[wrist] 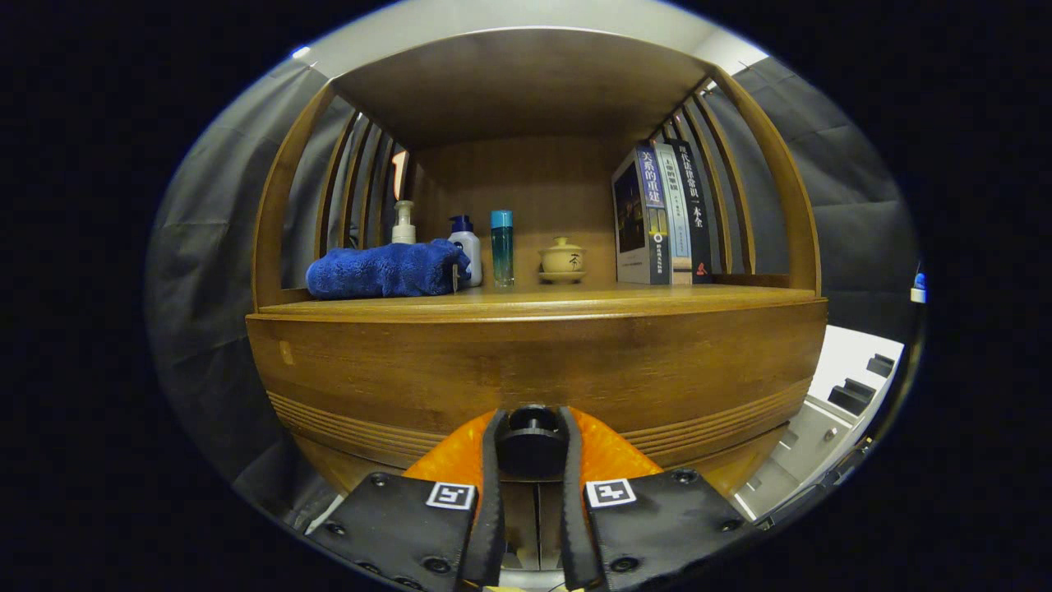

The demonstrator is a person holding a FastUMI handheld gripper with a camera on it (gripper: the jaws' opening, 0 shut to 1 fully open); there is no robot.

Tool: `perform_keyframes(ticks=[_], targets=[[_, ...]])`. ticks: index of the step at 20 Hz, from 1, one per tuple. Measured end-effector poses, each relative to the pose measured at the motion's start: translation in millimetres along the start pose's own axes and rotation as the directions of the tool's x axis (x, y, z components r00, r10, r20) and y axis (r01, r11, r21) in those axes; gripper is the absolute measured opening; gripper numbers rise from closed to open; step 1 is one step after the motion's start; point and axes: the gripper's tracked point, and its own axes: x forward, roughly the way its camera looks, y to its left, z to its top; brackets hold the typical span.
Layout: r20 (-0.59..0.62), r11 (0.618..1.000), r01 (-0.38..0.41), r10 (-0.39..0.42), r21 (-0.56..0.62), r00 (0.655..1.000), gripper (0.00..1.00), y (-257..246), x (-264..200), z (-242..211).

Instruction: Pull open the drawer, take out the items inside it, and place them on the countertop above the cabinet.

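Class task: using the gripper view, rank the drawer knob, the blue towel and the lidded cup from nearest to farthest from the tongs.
1. Drawer knob: between the fingers of the tongs, which close on it.
2. Blue towel: on the countertop's front left.
3. Lidded cup: farther back on the countertop, right of the bottles.

**Dim warm light, heavy fisheye bend**

The scene is dimly and warmly lit. A soft sheen is seen on the countertop (534, 302) edge, while the underside of the upper shelf (526, 82) is left in shadow. Straight boards are bowed strongly outward by the lens. The books (662, 215) and blue towel (382, 269) are rendered sharp. The knob (532, 441) pinched by the gripper (532, 448) is slightly soft.
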Motion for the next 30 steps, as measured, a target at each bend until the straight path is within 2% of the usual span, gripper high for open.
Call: perform_keyframes(ticks=[22, 30], targets=[[0.008, 1.0, -0.025, 0.025, 0.014, 1.0, 0.35, 0, -138, -14], [-0.017, 0.999, -0.026, 0.026, 0.031, 1.0, 0.35, 3, -167, -24]])
